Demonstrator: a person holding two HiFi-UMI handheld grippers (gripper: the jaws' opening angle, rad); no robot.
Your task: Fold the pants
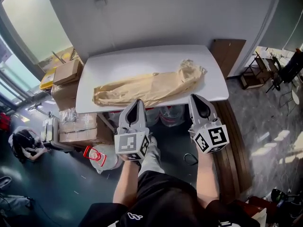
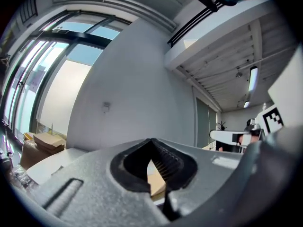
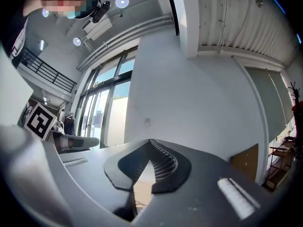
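Beige pants (image 1: 151,86) lie spread lengthwise on the white table (image 1: 142,60), waist end to the right and legs running left. Both grippers are held level just short of the table's near edge, tips towards the pants and touching nothing. The left gripper (image 1: 137,103) is in front of the legs, jaws together and empty. The right gripper (image 1: 196,98) is below the waist end, also shut and empty. In the left gripper view the closed tips (image 2: 151,141) hide most of the table; a strip of beige pants (image 2: 156,186) shows through the gap behind them. The right gripper view shows closed tips (image 3: 150,142).
Cardboard boxes (image 1: 66,72) are stacked at the table's left end, with more boxes (image 1: 78,126) lower down. Pails (image 1: 170,115) stand under the table. A wooden panel (image 1: 227,51) leans at the right, with shelving (image 1: 255,72) beyond it. A person (image 1: 23,143) crouches on the floor far left.
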